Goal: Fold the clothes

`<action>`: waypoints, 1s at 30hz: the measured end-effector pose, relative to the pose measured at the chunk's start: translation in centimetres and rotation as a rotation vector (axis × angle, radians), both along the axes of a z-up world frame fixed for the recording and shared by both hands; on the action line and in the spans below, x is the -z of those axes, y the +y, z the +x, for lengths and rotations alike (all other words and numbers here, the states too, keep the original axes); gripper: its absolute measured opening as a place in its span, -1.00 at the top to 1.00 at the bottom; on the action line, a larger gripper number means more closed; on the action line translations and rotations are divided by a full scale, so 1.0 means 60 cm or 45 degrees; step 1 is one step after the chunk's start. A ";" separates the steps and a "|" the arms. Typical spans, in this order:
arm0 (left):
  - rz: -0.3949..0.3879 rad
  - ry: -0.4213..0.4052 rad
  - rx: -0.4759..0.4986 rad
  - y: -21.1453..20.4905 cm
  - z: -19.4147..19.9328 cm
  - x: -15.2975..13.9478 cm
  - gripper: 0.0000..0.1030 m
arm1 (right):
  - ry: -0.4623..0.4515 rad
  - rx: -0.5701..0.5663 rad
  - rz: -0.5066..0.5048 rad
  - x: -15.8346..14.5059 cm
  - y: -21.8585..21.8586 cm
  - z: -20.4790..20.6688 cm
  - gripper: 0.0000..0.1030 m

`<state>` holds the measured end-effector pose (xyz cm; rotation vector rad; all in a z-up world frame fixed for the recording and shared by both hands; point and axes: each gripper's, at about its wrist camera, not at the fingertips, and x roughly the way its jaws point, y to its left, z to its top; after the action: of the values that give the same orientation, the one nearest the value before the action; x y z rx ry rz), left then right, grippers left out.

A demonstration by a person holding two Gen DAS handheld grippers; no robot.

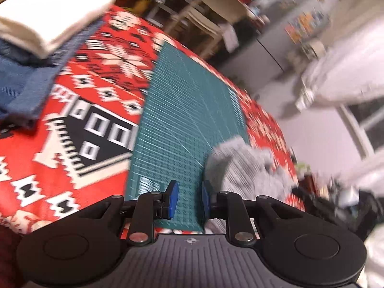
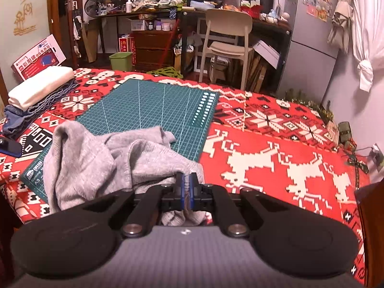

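Observation:
A crumpled grey sweater [image 2: 100,160] lies on the near part of a green cutting mat [image 2: 153,103] on the red patterned tablecloth. My right gripper [image 2: 186,187] is shut on a fold of the sweater at its near right edge; grey fabric shows between and below the blue pads. In the blurred, tilted left wrist view, my left gripper [image 1: 190,198] is open over the mat [image 1: 182,110], nothing between its pads. The grey sweater [image 1: 242,165] sits just right of its right finger. The left gripper's tip [image 2: 9,147] shows at the left edge of the right wrist view.
A stack of folded clothes, white on blue [image 2: 38,93] [image 1: 48,24], sits at the table's far left corner. Behind the table stand a cream chair [image 2: 225,38], a green bin [image 2: 120,60], cluttered desks and a boxed item [image 2: 38,57]. Curtains [image 2: 364,33] hang at right.

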<state>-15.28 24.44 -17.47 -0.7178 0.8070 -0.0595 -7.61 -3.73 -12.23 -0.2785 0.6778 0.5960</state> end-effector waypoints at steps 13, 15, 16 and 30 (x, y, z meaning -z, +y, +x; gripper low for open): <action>0.341 -0.183 0.307 -0.085 0.092 -0.062 0.33 | 0.032 -0.004 0.035 0.002 -0.005 -0.016 0.92; 0.321 -0.120 0.341 -0.085 0.122 -0.067 0.34 | 0.034 -0.004 0.043 0.001 -0.005 -0.017 0.92; 0.284 -0.081 0.343 -0.083 0.135 -0.067 0.34 | 0.034 -0.005 0.047 0.001 -0.005 -0.018 0.92; 0.182 0.369 0.298 -0.102 0.244 -0.048 0.28 | 0.049 -0.013 0.091 0.001 -0.005 -0.024 0.92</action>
<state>-0.65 18.34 -14.62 -0.4995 1.1593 -0.1090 -9.04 -4.00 -12.27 -0.2045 0.6907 0.6354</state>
